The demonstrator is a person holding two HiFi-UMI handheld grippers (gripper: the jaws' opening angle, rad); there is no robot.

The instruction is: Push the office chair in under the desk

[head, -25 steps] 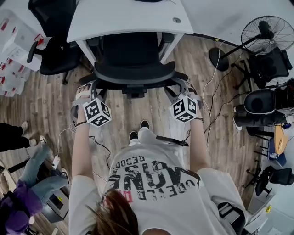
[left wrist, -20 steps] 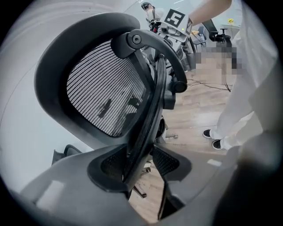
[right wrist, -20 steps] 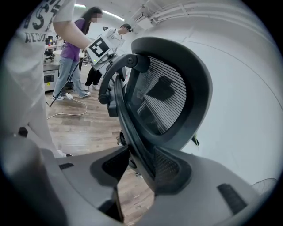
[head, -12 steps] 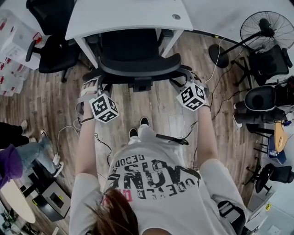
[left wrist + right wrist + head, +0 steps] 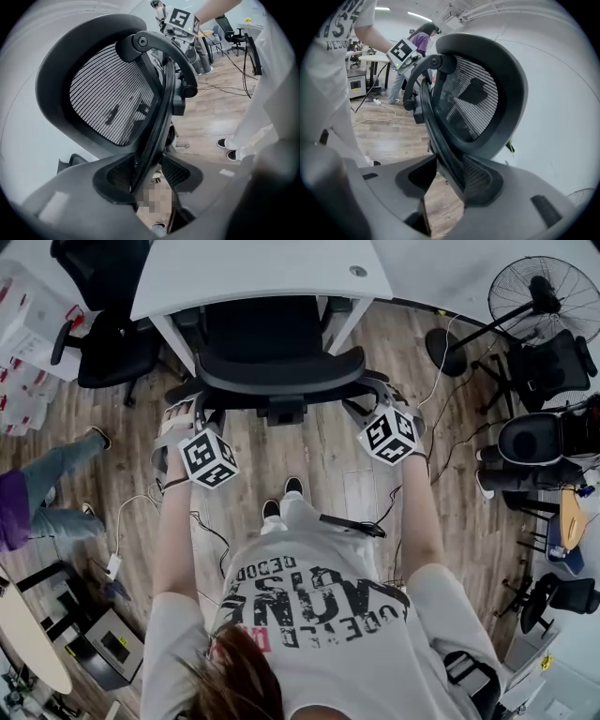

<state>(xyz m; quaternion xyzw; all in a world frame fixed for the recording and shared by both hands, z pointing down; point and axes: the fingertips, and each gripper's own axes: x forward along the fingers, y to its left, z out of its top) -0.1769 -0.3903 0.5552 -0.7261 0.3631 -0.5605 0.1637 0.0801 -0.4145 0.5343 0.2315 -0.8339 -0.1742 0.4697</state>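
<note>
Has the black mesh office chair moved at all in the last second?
Yes. The black mesh office chair has rolled slightly further in under the white desk, judged against the desk's front edge.

I'm in a pale short-sleeved T-shirt with big black block lettering across it and one small red patch, off-white trousers, and black shoes with white soles; my hair is reddish brown. My left gripper and right gripper look like twins: broad, smooth, pale grey moulded jaw shells, each scooped out inside around a black pad with a fine mesh texture (the right one's pad shows it best). Each carries a white cube printed with black square markers, the left cube and the right cube, on a grey body.
</note>
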